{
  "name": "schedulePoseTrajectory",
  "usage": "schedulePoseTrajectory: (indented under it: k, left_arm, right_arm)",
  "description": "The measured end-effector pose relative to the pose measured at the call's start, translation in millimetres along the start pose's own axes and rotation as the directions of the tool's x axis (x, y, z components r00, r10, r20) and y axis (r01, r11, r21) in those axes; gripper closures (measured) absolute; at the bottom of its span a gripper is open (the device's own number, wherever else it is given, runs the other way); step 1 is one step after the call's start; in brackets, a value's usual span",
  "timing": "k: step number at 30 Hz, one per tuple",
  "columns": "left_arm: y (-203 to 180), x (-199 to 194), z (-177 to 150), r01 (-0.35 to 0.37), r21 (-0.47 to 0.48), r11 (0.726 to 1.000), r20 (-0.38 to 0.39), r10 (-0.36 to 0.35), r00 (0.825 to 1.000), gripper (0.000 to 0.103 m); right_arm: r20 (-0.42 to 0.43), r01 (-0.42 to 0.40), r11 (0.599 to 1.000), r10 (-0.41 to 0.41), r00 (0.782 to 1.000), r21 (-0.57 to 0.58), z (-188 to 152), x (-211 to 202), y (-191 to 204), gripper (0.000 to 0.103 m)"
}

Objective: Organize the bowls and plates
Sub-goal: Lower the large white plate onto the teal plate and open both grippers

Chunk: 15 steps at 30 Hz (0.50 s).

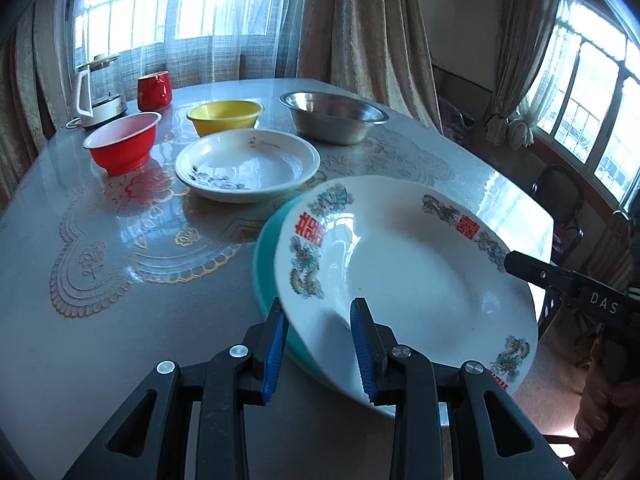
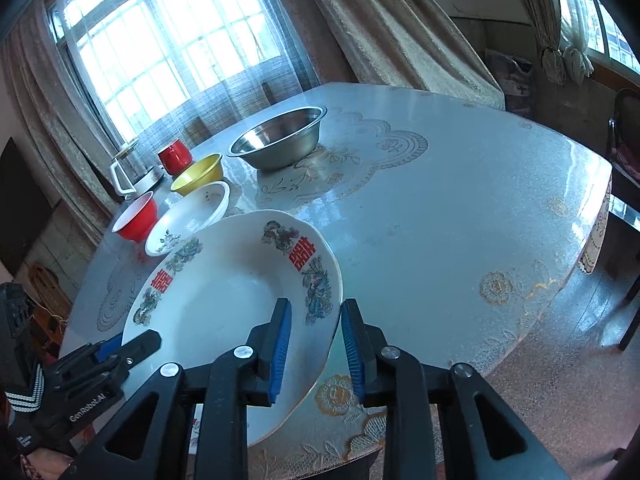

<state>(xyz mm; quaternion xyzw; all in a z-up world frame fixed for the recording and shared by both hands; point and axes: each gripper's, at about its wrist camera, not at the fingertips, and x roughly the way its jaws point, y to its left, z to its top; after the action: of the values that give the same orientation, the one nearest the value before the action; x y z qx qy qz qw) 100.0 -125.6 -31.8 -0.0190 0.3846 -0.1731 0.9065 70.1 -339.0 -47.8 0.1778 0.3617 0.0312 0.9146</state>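
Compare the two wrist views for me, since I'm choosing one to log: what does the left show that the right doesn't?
Only the left wrist view shows a teal plate under the dragon plate. Only the right wrist view shows the table's bare far side and the floor past it. Both show the dragon plate with each gripper, left and right, astride its rim, plus the flowered plate, red bowl, yellow bowl, steel bowl, mug and kettle.

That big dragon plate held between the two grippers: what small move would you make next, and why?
Probably lower the dragon plate squarely onto the teal plate beneath it. It sits tilted, with the left gripper and right gripper straddling opposite rims, and the teal plate peeks out on one side only.
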Motion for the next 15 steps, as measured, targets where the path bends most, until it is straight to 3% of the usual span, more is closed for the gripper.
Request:
schedulePoseTrajectory:
  k: [7,15]
  left_arm:
    - [7,-21,4,0.0,-0.009,1.0,0.067,0.001,0.998,0.07]
    - [32,-33,5,-0.018,-0.077,0.997,0.074,0.024,0.997,0.057]
  right_arm:
    - [0.015,0.023,1.0,-0.023,1.0,0.006,0,-7,5,0.073]
    - [0.059,0.03,1.0,-0.03,0.998,-0.004,8,-20,20,0.073]
